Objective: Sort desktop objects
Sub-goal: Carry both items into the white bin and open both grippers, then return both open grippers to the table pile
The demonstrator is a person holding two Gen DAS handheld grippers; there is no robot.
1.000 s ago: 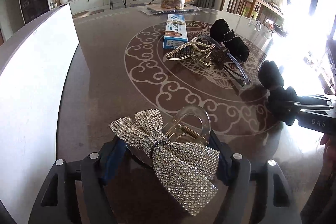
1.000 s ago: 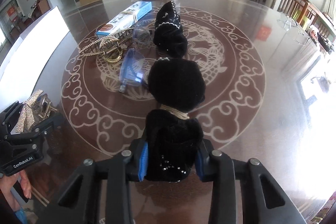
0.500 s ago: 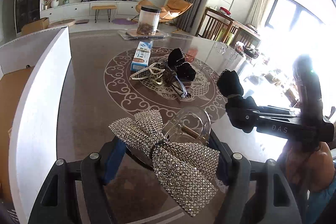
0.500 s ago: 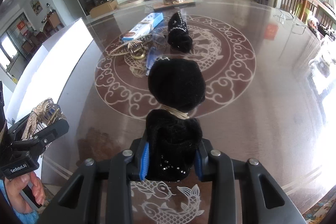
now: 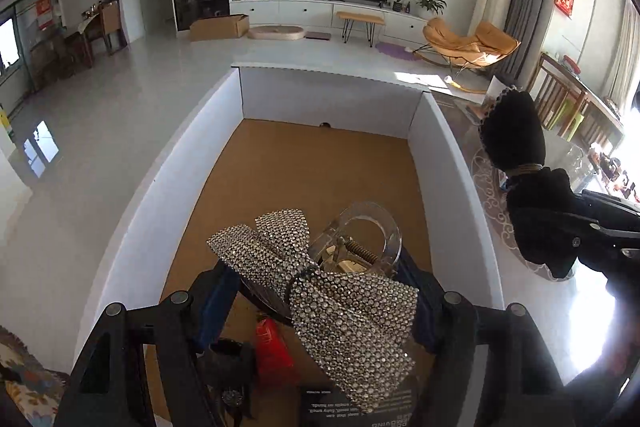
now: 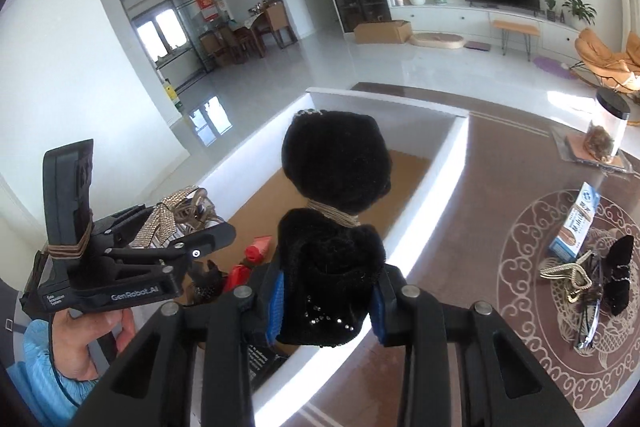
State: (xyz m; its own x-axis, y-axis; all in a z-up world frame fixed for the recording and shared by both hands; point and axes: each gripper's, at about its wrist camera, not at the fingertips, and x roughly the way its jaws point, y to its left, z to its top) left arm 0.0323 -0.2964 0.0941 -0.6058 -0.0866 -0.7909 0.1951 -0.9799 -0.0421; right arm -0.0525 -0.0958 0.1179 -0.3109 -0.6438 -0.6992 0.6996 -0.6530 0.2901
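- Left claw (image 5: 320,291) shut tight on sparkly bow (image 5: 320,291), right over box (image 5: 452,163); floor at 12 o'clock.
- Right claw (image 6: 326,301) squeezing black bow (image 6: 332,227), above box wall; box at 10 o'clock.

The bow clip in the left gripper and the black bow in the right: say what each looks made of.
Bow clip: rhinestone-covered fabric, glittering facets, on a clear, probably plastic claw with a metal spring. Black bow: matte, fuzzy, velvet-like cloth, gold band at its waist, a few small studs.
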